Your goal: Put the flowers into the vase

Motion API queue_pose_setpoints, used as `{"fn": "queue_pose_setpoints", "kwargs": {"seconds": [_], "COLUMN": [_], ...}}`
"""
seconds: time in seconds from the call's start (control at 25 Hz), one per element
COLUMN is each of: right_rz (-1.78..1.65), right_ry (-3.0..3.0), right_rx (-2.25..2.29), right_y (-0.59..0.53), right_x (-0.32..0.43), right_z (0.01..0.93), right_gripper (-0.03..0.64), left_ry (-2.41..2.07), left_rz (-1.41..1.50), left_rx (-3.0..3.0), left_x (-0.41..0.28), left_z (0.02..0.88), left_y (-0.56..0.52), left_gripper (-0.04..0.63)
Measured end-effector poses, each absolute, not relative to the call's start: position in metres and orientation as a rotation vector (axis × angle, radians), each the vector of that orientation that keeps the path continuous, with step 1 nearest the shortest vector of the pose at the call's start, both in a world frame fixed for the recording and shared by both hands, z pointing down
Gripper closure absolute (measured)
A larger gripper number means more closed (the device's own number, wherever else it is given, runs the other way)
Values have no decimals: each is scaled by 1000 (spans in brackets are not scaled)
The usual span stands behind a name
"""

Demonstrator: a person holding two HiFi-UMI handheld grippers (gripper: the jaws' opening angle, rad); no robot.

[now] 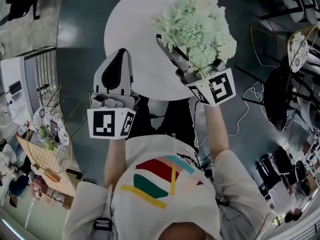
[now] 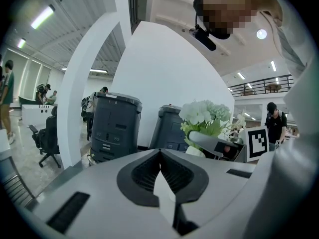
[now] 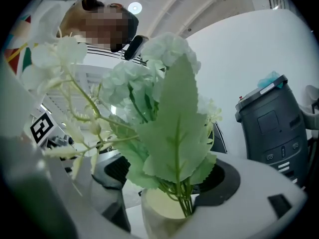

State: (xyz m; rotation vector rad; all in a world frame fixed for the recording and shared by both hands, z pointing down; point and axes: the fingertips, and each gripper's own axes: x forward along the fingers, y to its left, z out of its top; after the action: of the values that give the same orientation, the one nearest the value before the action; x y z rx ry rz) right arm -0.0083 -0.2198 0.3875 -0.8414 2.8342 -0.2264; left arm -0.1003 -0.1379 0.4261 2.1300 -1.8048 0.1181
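**Right tongs (image 3: 168, 179), seen along their own jaws.** The jaws stand wide apart and press on nothing, with the mouth of the pale vase (image 3: 158, 214) between them. The flowers (image 3: 167, 108) are in the vase. Their stems run upright out of its mouth, and the heads and leaves spread above my jaws. The stems sit close beside the pad on that view's right; I cannot tell whether they touch it. I judge that the next move is a straight pull back toward me, clear of the leaves. My left tongs (image 2: 160, 154) are closed on nothing, well to the left, over the near edge of the round white desk (image 1: 131, 39).
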Motion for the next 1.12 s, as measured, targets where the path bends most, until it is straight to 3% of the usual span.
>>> {"fn": "queue_pose_setpoints", "kwargs": {"seconds": [1.12], "right_rz": [-225], "right_ry": [2994], "right_rx": [-926], "right_y": [-216], "right_x": [-2], "right_z": [449], "right_gripper": [249], "left_ry": [-1764], "left_rz": [141], "left_rx": [2134], "left_x": [-91], "left_z": [441], "left_y": [-140], "left_gripper": [589]}}
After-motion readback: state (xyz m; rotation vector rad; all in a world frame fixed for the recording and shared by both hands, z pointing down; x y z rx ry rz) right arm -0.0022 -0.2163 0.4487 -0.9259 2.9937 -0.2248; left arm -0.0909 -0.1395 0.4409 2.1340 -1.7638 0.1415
